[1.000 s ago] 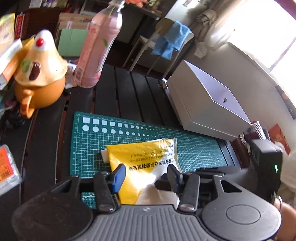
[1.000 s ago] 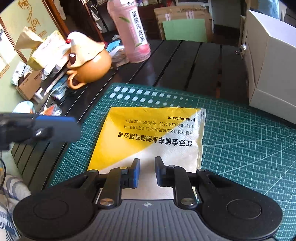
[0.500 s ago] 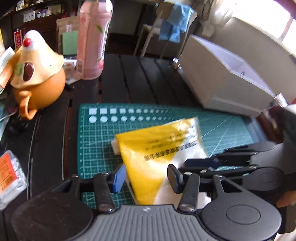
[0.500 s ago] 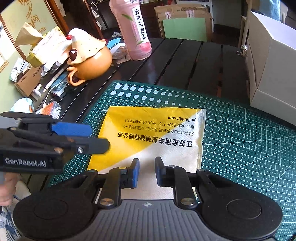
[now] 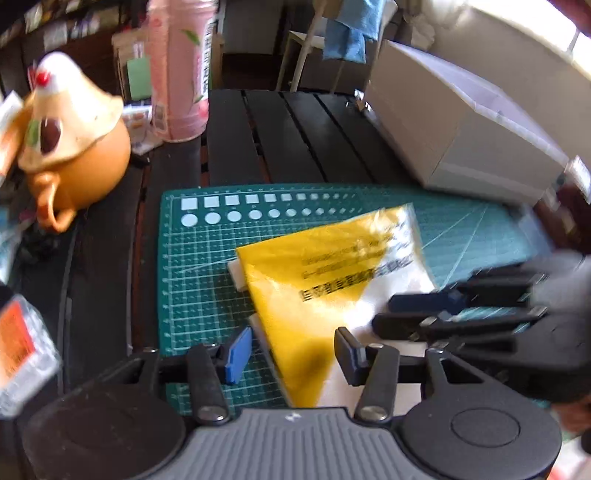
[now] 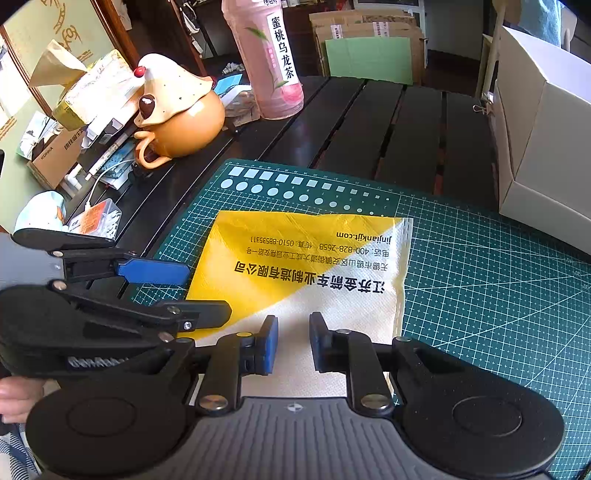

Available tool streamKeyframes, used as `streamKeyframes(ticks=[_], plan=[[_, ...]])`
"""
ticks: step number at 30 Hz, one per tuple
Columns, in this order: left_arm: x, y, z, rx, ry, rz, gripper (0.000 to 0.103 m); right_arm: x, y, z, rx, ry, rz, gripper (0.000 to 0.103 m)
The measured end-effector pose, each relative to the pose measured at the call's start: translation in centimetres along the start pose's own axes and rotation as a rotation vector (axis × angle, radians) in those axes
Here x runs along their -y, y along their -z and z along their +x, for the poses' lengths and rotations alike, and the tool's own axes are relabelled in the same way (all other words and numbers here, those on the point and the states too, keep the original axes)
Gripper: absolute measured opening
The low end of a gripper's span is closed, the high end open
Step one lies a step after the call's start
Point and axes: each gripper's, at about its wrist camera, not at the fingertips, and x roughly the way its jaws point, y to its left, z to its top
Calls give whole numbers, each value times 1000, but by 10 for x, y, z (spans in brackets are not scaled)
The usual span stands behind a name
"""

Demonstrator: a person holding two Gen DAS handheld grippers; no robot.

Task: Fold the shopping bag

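While both tools stand open, right tool [image 6: 291,345] straddles the bag's [image 6: 314,266] near white edge; left tool [image 5: 291,354] sits at its left edge. Bag lies flat on green mat [image 6: 480,258], near counter [image 6: 369,122] front. Bare mat right; white box [image 6: 546,140] far right.

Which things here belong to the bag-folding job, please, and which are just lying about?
Job: bag; cutting mat beneath it; left gripper; right gripper.

Lying about: teapot; pink bottle; white box; tissue box; cardboard.
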Motion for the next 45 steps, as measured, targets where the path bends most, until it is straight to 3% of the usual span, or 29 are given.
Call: streamKeyframes(ticks=[2,3,5,10,16,18,19,21,23,27,28,29,33,39,42,43,45], plan=[[1,-4,-12,45,13,-4,56,-1,0,0,0,0,-5,20],[3,-5,-14,54,4,2,64,-1,0,0,0,-2,-5,22],[8,-6,-20,94,-29,27,68,-1,-1,1,0,-9,-5,24],[14,-5,-23,114,-49,43,68,-3,-1,0,0,-10,-19,27],[19,-6,-23,122,-64,68,66,-8,-1,1,4,-21,-43,39],[15,-6,-23,143,-78,49,48,-10,0,1,4,-20,-55,42],[13,-6,-23,141,-89,36,45,-11,0,1,4,-19,-61,43],[7,-9,-18,94,-63,3,44,-13,0,1,4,-16,-74,44],[-1,-11,-14,53,30,-46,44,-12,0,1,4,-18,-71,45],[-7,-11,-9,27,64,-107,42,-10,0,2,4,-27,-55,45],[-9,-11,-6,10,62,-123,35,-10,0,2,4,-27,-55,45],[-11,-12,-1,-15,67,-139,17,-10,0,2,4,-27,-56,45],[-14,-9,14,-78,62,-160,5,-11,1,2,6,-27,-54,45],[-7,-3,18,-82,-3,-108,2,-9,0,1,4,-38,-37,44],[-4,-2,18,-79,-14,-86,2,3,-6,-5,15,-55,44,40],[-4,-2,18,-79,-16,-84,2,12,-10,-11,45,-52,90,38],[-6,-2,18,-81,-10,-88,2,24,-15,-17,94,-40,148,20]])
